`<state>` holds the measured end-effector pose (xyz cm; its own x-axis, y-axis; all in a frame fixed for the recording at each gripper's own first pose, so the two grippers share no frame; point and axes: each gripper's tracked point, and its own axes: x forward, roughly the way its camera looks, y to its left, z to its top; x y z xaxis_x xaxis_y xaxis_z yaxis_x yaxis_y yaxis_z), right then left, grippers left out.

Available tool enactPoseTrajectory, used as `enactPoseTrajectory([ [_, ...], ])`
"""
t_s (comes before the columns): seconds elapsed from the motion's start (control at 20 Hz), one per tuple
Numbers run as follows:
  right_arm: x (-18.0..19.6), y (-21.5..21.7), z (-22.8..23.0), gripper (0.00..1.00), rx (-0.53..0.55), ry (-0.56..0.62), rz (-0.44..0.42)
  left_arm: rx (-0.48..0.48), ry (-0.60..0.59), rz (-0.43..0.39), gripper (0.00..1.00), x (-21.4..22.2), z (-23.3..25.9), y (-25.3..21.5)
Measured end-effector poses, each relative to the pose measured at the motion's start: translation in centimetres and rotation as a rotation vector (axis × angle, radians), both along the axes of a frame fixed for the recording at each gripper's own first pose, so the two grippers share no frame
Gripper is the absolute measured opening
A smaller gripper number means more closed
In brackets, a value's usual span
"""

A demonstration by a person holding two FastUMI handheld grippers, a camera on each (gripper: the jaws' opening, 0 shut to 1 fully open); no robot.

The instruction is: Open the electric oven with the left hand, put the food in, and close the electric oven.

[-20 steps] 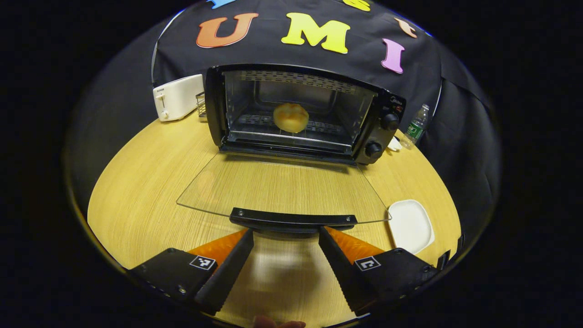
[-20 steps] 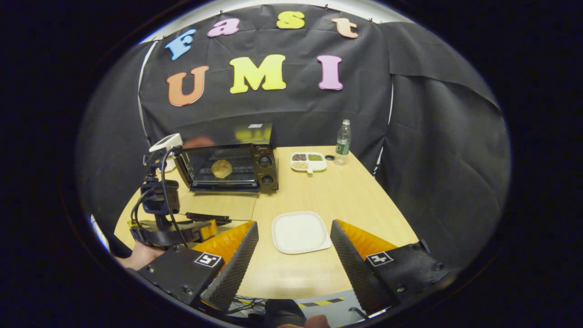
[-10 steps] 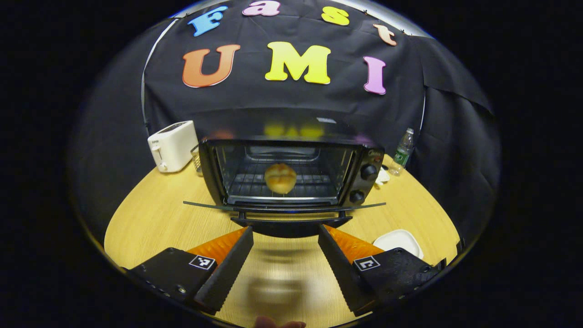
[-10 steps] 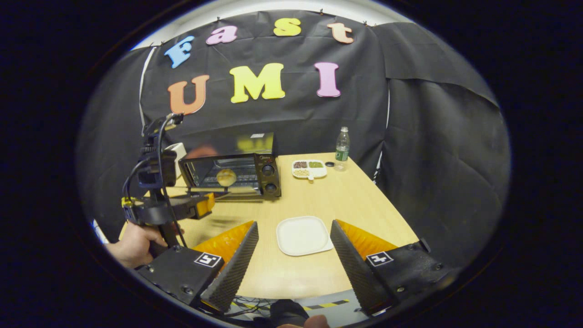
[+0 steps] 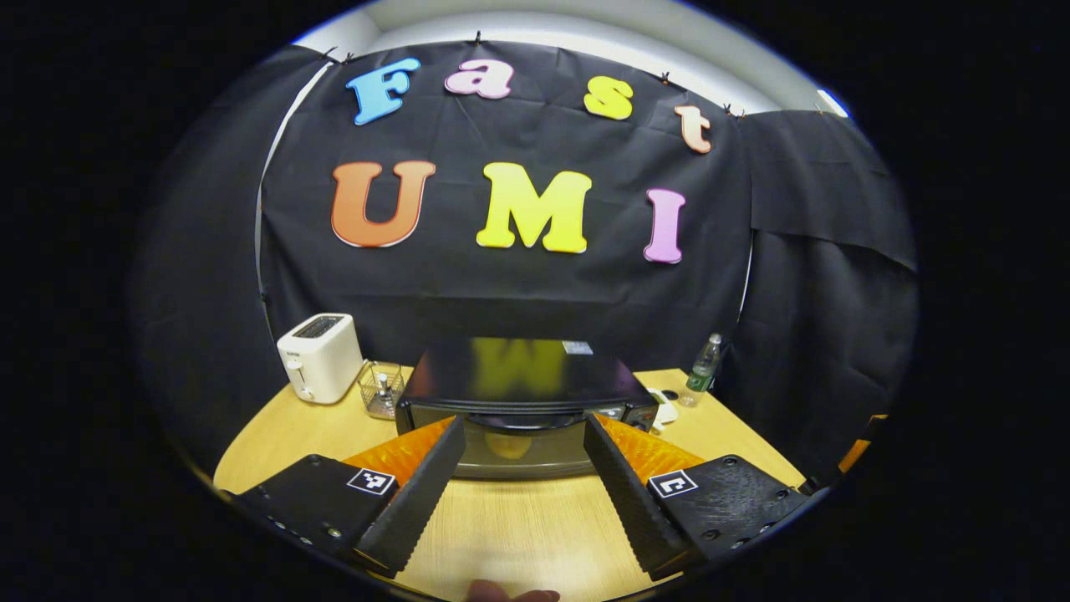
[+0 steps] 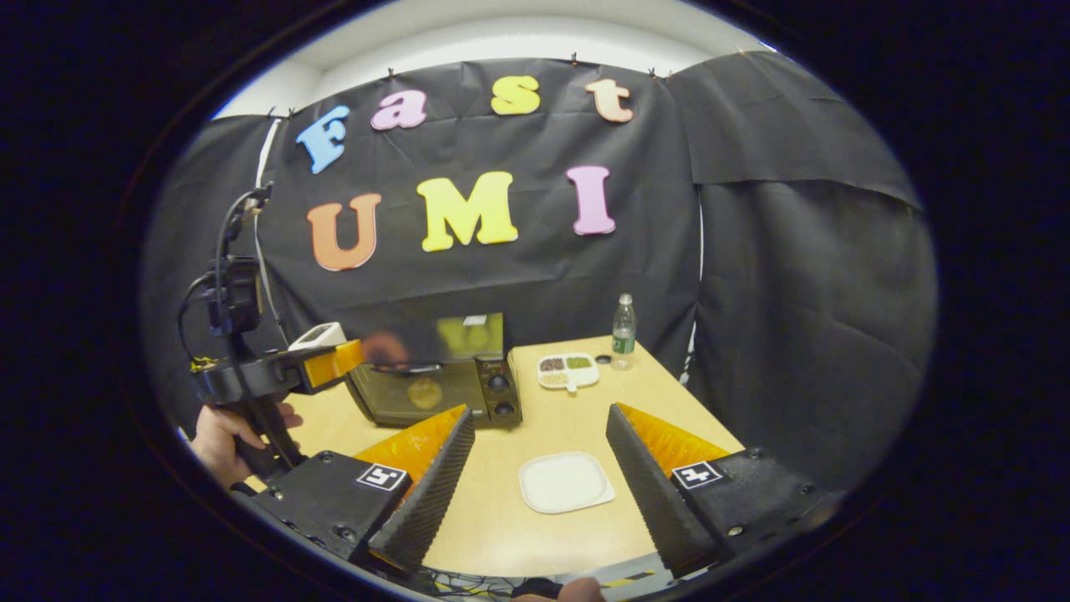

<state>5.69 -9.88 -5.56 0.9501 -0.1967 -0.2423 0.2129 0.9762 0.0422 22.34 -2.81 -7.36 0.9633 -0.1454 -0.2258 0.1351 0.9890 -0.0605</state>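
Note:
The black electric oven (image 5: 518,376) stands at the back of the wooden table (image 5: 518,535), its glass door upright against the front. A round bun (image 5: 507,446) shows dimly through the glass. My left gripper (image 5: 522,422) is open, its fingers either side of the door handle (image 5: 522,420) at the top edge and nothing pressed between them. In the right gripper view the oven (image 6: 435,380) sits left of centre with the bun (image 6: 425,391) inside, and the left gripper (image 6: 330,364), held by a hand (image 6: 221,431), reaches the door's top. My right gripper (image 6: 541,411) hangs open over the table.
A white toaster (image 5: 319,355) and a small wire basket (image 5: 378,391) stand left of the oven. A water bottle (image 6: 622,332) and a sectioned dish (image 6: 567,370) are to its right. An empty white plate (image 6: 566,482) lies near the front edge.
The left gripper swung the glass door up from flat to upright against the oven. The right gripper tilted upward and stayed open.

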Motion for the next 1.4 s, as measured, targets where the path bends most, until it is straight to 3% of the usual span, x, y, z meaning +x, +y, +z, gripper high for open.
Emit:
enactPoseTrajectory([
  [0.25, 0.5, 1.7, 6.1, 0.97, -0.026, -0.119, 0.016, 0.002, -0.110, 0.003, 0.94, -4.4, 8.0, 2.4],
  [0.55, -1.5, 4.2, 10.3, 0.97, -0.049, -0.183, 0.054, -0.051, -0.165, 0.016, 0.97, -11.7, 13.8, 4.7],
  [0.9, -5.2, 7.2, 11.9, 0.97, -0.026, -0.206, 0.094, -0.033, -0.201, 0.042, 0.94, -20.3, 15.5, 6.4],
  [1.35, -9.5, 8.9, 10.1, 1.00, -0.008, -0.195, 0.099, -0.030, -0.220, 0.083, 0.94, -24.6, 14.1, 7.5],
  [1.4, -9.7, 8.9, 10.0, 0.96, -0.019, -0.196, 0.100, -0.030, -0.215, 0.083, 0.94, -24.8, 13.9, 7.3],
])
